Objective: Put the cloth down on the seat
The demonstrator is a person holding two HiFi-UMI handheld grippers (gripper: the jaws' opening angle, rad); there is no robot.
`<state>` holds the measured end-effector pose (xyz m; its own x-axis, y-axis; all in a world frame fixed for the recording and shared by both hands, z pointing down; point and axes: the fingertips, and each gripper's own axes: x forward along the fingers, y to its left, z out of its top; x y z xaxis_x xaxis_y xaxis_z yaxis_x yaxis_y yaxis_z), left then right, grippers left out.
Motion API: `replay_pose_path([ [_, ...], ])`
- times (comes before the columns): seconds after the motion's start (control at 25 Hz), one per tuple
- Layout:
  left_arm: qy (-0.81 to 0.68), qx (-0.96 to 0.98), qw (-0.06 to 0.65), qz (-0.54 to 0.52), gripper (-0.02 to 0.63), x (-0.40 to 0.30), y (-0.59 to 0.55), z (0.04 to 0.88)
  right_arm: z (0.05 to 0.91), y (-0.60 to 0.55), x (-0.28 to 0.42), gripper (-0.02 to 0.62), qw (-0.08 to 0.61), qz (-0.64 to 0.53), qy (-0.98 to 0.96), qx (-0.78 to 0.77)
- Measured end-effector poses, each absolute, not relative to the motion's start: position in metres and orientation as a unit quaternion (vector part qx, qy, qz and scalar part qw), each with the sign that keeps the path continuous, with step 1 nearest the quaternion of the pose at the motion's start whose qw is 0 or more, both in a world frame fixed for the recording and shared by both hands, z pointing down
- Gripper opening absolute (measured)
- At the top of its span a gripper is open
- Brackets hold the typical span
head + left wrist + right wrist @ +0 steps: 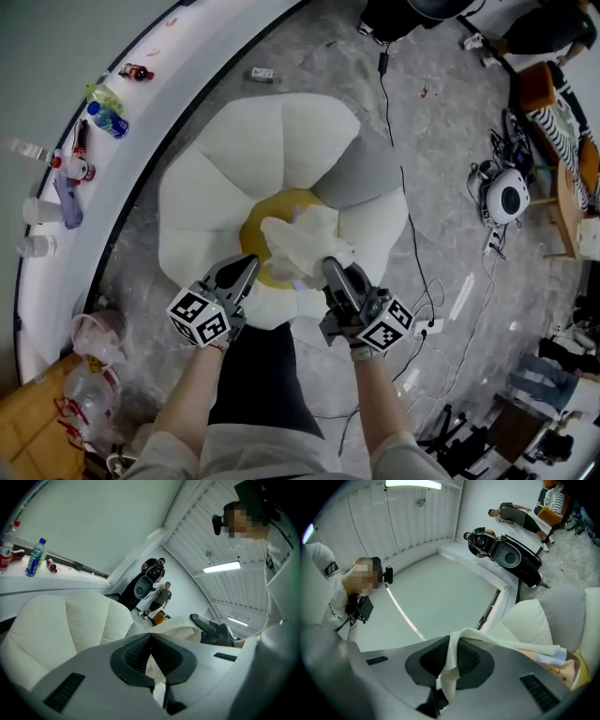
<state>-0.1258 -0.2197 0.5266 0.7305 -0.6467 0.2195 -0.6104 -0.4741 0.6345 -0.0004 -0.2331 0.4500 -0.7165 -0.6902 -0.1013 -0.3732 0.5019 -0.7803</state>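
The left tool (247, 266) and the right tool (332, 269) are each clenched on one edge of the crumpled white fabric cloth (302, 244), which spans sideways between them, directly over the yellow middle of the white petal-shaped cushion seat (234, 155).

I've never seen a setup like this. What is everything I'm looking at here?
flower-shaped seat: one, white petals with one grey, yellow centre, on the floor in the middle
cloth: one, off-white, over the seat's yellow centre
bottles: several, clear, one blue-capped, on the white ledge at left
plastic bags: a few, clear, on the floor lower left
cables: several, black and white, on the floor right of the seat
scooter: one, black, beyond the seat
left gripper: one, grey, shut on the cloth
right gripper: one, grey, shut on the cloth
forearms: two, bare, behind the grippers
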Motion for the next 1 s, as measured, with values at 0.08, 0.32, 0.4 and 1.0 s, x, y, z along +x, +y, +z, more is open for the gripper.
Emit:
replay_pose_path([
  [0.08, -0.369, 0.854, 0.366, -0.022, 0.014, -0.123, -0.218, 0.536, 0.464, -0.236, 0.002, 0.037, 0.202, -0.396, 0.839, -0.314],
  [0.32, -0.377, 0.845, 0.380, -0.011, 0.014, -0.124, -0.218, 0.563, 0.495, -0.246, -0.002, 0.037, 0.206, -0.412, 0.832, -0.311],
  [0.4, -0.378, 0.844, 0.382, -0.015, 0.014, -0.124, -0.221, 0.572, 0.505, -0.250, -0.005, 0.037, 0.207, -0.416, 0.830, -0.310],
  [1.0, -0.383, 0.839, 0.386, -0.019, 0.014, -0.120, -0.245, 0.618, 0.574, -0.267, -0.009, 0.037, 0.193, -0.435, 0.820, -0.318],
])
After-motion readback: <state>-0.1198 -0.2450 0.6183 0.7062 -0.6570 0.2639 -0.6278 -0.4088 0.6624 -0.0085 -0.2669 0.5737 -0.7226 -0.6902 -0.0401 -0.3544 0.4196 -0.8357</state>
